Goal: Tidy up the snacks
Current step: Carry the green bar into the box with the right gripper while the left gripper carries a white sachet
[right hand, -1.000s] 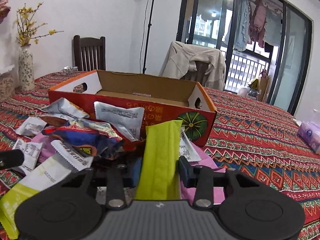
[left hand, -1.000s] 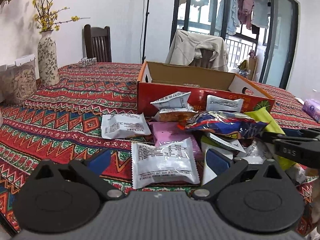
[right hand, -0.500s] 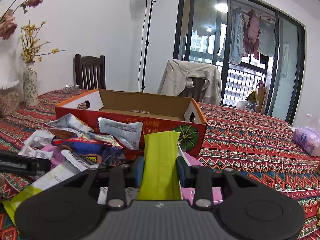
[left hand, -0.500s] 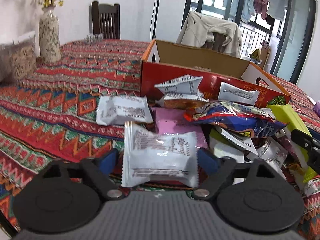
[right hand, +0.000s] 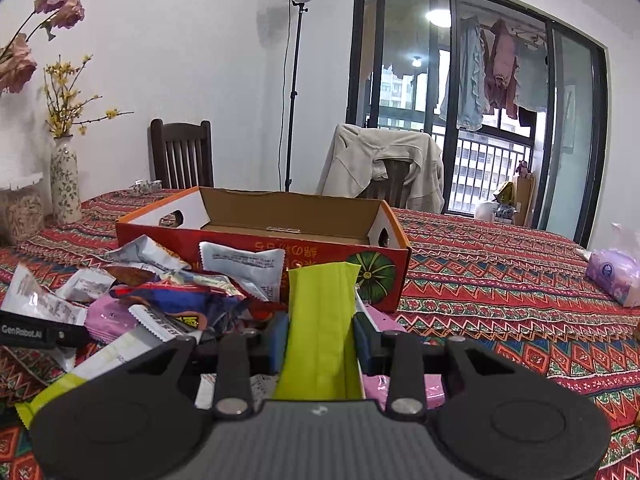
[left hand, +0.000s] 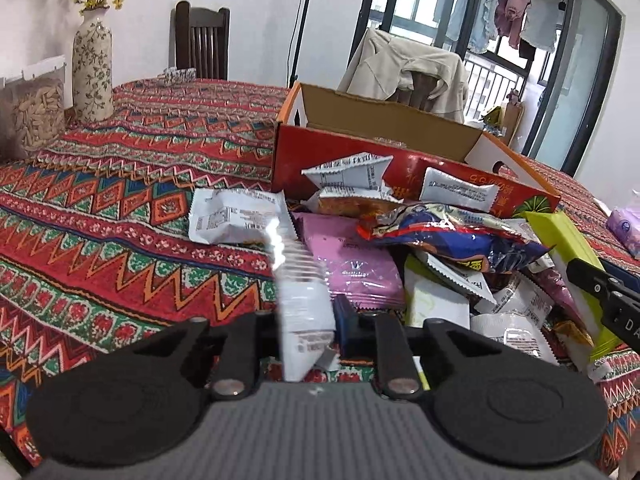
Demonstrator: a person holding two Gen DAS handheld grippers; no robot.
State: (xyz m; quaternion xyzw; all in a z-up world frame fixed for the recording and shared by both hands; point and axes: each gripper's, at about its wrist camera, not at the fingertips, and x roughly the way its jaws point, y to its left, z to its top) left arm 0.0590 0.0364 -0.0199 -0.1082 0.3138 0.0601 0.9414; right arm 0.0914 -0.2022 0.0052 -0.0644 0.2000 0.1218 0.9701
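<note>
Holding both: your right gripper is clamped on the long lime-green flat packet, long axis pointing straight ahead at the open red-and-orange cardboard box just beyond. Your left gripper pinches the white foil sachet, now edge-on and off the patterned surface; a second ago it lay flat between spread fingers. Box sits ahead-right of it. Right is nearer.

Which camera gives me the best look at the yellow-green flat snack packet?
The right wrist view: the yellow-green flat snack packet fills the centre, clamped between the right gripper fingers, its top edge before the red cardboard box. The left wrist view catches it only at the right edge, partly behind that gripper's black finger.
</note>
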